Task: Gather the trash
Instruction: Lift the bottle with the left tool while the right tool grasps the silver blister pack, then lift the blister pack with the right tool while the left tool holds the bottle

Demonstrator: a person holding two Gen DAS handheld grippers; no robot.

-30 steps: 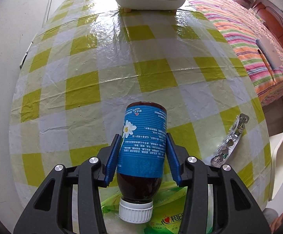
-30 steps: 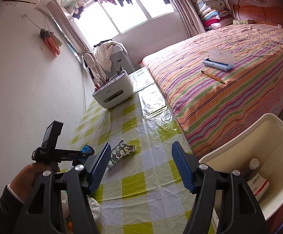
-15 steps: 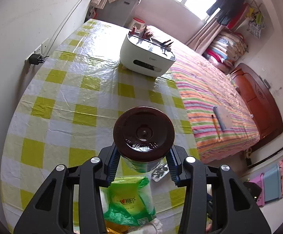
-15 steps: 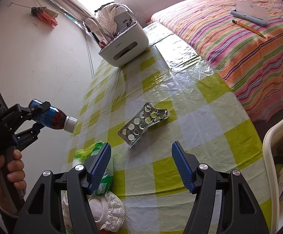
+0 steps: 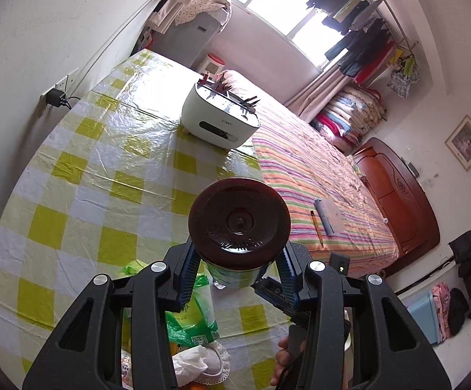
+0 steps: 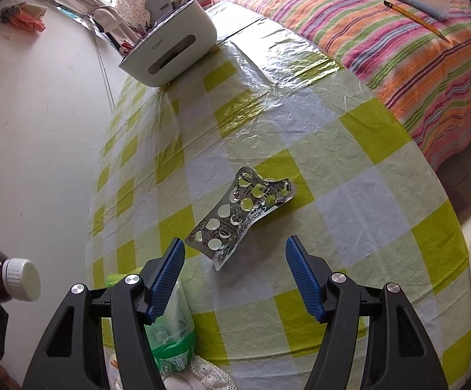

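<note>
Left hand-held gripper [image 5: 238, 279] clamps brown bottle [image 5: 238, 221]; right hand-held gripper [image 6: 235, 273] open above blister pack [image 6: 240, 216].

dark brown bottle [image 5: 239, 224] (white cap), silver blister pack [image 6: 240, 216], green bag [image 5: 191, 312] — all over a yellow-and-white checked bench [image 6: 349, 149]; striped bed [image 5: 316, 188].

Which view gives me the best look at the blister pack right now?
The right wrist view: the blister pack lies unobstructed on the checked tablecloth, just beyond the open right gripper. In the left wrist view the brown bottle clamped in the left gripper hides it.
</note>
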